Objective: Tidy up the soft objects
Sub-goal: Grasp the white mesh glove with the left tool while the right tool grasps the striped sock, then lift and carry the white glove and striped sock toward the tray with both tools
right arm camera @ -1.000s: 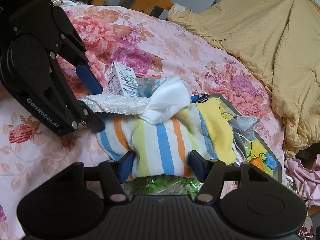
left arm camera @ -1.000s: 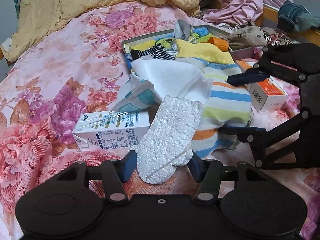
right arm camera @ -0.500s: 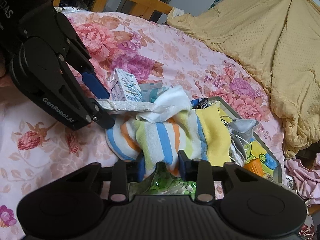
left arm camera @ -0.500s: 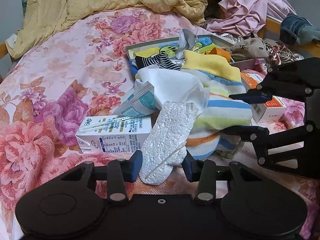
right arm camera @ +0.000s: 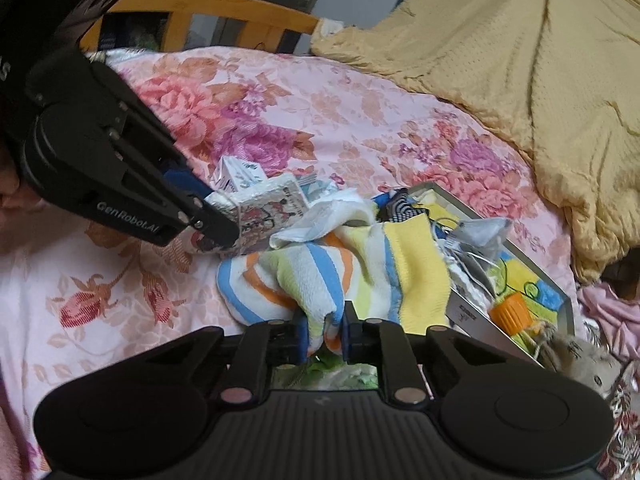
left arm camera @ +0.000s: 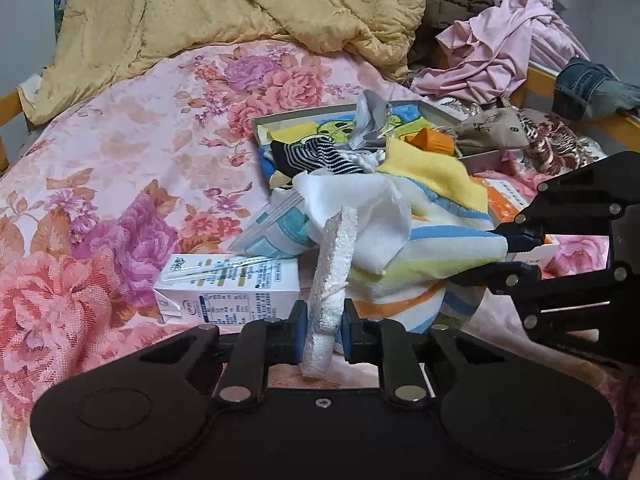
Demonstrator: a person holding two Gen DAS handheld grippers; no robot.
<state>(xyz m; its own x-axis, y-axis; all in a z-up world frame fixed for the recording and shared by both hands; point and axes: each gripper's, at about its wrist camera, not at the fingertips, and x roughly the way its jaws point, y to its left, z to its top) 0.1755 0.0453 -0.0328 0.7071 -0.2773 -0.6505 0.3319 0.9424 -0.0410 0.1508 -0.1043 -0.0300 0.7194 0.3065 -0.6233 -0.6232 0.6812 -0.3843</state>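
Note:
My left gripper (left arm camera: 324,330) is shut on a white textured pad (left arm camera: 334,276), held on edge; its other face shows a printed picture in the right wrist view (right arm camera: 268,212). My right gripper (right arm camera: 323,334) is shut on a striped towel (right arm camera: 320,276) with blue, orange and yellow-green bands, bunched between the pads; it also shows in the left wrist view (left arm camera: 432,252). A white cloth (left arm camera: 360,200) lies on the towel. A shallow tray (left arm camera: 304,114) behind holds small soft items, a striped sock (left arm camera: 316,152) and an orange cap (left arm camera: 432,140).
A white carton (left arm camera: 228,284) lies on the floral bedspread (left arm camera: 120,168) by my left gripper. An orange box (left arm camera: 508,204) sits behind the right gripper (left arm camera: 516,254). A yellow blanket (left arm camera: 240,4), pink clothes (left arm camera: 500,52) and jeans (left arm camera: 592,88) lie at the far side.
Both grippers closed: the left onto the white pad, now turned on edge, the right onto the striped towel, which bunched up. Both views rose slightly.

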